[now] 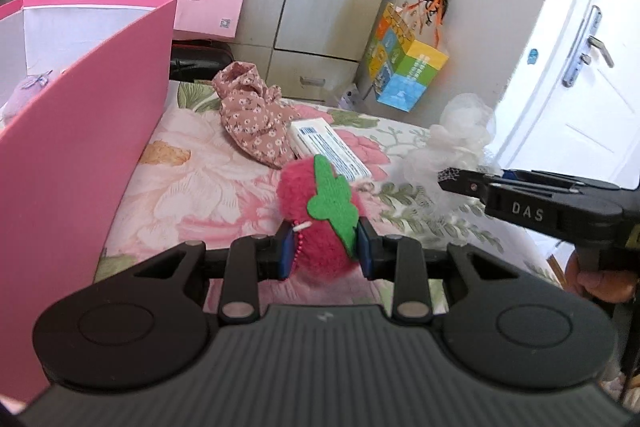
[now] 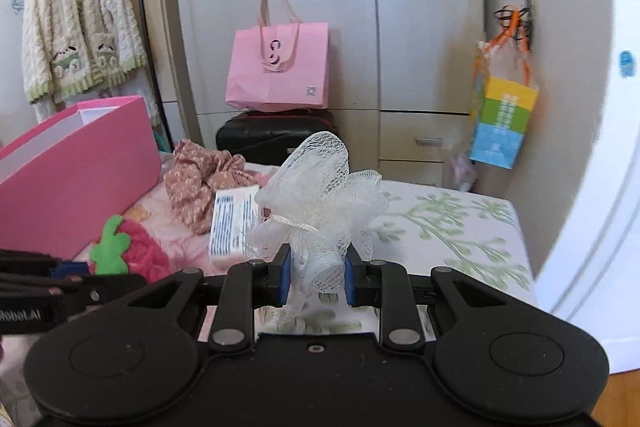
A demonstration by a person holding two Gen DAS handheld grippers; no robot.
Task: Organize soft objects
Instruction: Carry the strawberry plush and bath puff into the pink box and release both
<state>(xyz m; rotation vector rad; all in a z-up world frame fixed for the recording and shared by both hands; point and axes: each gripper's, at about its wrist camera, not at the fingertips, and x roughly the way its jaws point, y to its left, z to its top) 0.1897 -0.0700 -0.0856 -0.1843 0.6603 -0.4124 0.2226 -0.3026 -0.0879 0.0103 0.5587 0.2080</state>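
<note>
Clamping a pink plush strawberry (image 1: 316, 223) above the floral bedspread (image 1: 192, 187), the left gripper (image 1: 324, 251) nears the pink box (image 1: 80, 155); only the right wrist view shows the right gripper (image 2: 316, 273) pinching a white mesh sponge (image 2: 320, 187), plus a hanging cardigan (image 2: 80, 23).

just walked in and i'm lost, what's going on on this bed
A person is tidying soft things with a handheld claw in each hand. The left claw is shut on a pink plush strawberry; the right claw is shut on a white mesh bath pouf. An open pink box stands on the bed, left of both.
</note>
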